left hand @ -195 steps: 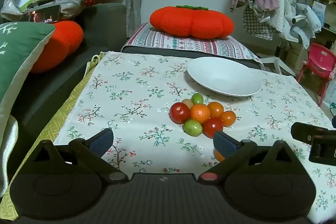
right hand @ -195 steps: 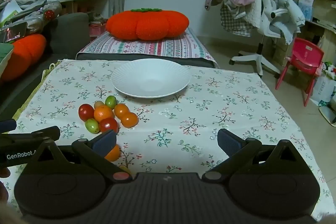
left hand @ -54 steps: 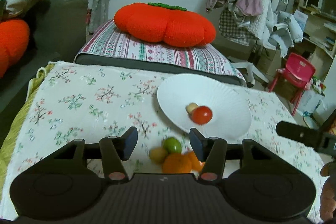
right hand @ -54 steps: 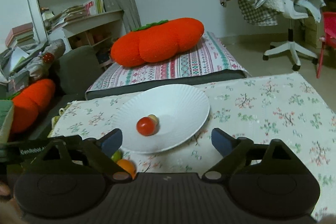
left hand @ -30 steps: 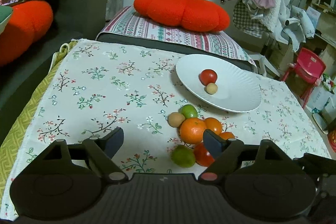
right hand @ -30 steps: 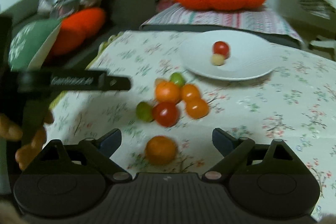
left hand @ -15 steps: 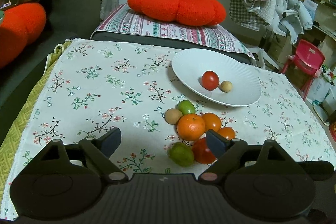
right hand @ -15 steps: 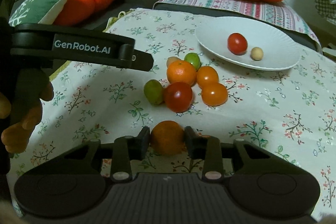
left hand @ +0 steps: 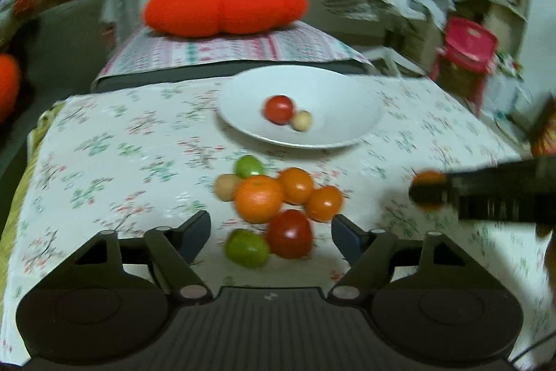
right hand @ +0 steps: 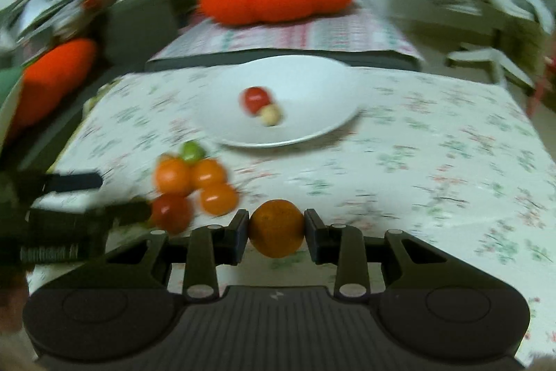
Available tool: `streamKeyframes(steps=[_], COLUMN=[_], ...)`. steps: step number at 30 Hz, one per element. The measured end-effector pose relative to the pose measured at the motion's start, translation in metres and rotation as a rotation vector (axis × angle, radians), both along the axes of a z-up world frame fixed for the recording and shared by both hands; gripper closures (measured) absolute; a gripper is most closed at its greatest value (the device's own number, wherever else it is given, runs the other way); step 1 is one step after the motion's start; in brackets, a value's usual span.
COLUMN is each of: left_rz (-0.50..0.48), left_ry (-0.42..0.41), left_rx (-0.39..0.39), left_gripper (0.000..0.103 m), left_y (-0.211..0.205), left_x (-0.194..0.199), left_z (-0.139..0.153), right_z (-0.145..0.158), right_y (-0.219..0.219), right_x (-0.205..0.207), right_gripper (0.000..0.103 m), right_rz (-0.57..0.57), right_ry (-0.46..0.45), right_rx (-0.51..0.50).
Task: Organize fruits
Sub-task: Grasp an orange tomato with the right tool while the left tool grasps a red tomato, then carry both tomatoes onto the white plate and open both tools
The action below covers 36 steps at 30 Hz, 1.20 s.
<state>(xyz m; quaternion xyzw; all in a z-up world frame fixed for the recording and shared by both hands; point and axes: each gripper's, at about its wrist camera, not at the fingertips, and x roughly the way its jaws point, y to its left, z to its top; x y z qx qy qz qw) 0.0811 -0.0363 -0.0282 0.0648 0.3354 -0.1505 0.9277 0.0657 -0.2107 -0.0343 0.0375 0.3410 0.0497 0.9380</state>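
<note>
My right gripper (right hand: 276, 229) is shut on a small orange (right hand: 276, 228) and holds it above the floral tablecloth (right hand: 434, 162); it also shows in the left wrist view (left hand: 429, 188). The white plate (right hand: 312, 82) lies ahead with a red tomato (right hand: 255, 98) and a small beige fruit (right hand: 271, 115) in it. A pile of fruit (left hand: 274, 197) lies in front of the plate (left hand: 333, 93): oranges, a red tomato (left hand: 290, 233), green ones (left hand: 246, 247). My left gripper (left hand: 271, 232) is open and empty, just before the pile.
An orange pumpkin cushion (left hand: 226, 6) lies on a striped seat behind the table. A sofa with another orange cushion (right hand: 52, 75) is at the left. A red child's chair (left hand: 465, 47) and a chair with clothes stand at the right.
My right gripper has lifted the orange and swung toward the plate. My left gripper has moved closer to the pile. Both views are blurred by motion.
</note>
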Motion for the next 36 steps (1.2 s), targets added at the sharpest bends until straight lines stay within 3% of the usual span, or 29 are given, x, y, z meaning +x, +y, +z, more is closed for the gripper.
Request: streamKeyframes(steps=[5, 9, 14, 22, 29, 36], left_rz=[-0.072, -0.066, -0.063, -0.037, -0.028, 0.008], left_ry=[-0.015, -0.014, 0.002, 0.024, -0.008, -0.049], left_rx=[0.076, 0.116, 0.134, 0.056, -0.026, -0.06], left_gripper=[0.051, 0.055, 0.081, 0.082, 0.082, 0.082], left_y=[-0.023, -0.027, -0.028, -0.018, -0.014, -0.008], left_x=[0.004, 0.011, 0.018, 0.018, 0.013, 0.018], left_z=[-0.015, -0.024, -0.031, -0.024, -0.006, 0.004], right_z=[0.002, 0.002, 0.001, 0.005, 0.006, 0.007], right_y=[-0.012, -0.009, -0.006, -0.002, -0.002, 0.0], right_x=[-0.002, -0.001, 0.002, -0.002, -0.002, -0.002], right_gripper=[0.072, 0.072, 0.072, 0.072, 0.072, 0.072], right_rz=[-0.045, -0.033, -0.021, -0.02, -0.026, -0.032], right_ry=[-0.011, -0.015, -0.014, -0.029, -0.036, -0.046], right_rx=[0.019, 0.017, 0.01, 0.003, -0.01, -0.03])
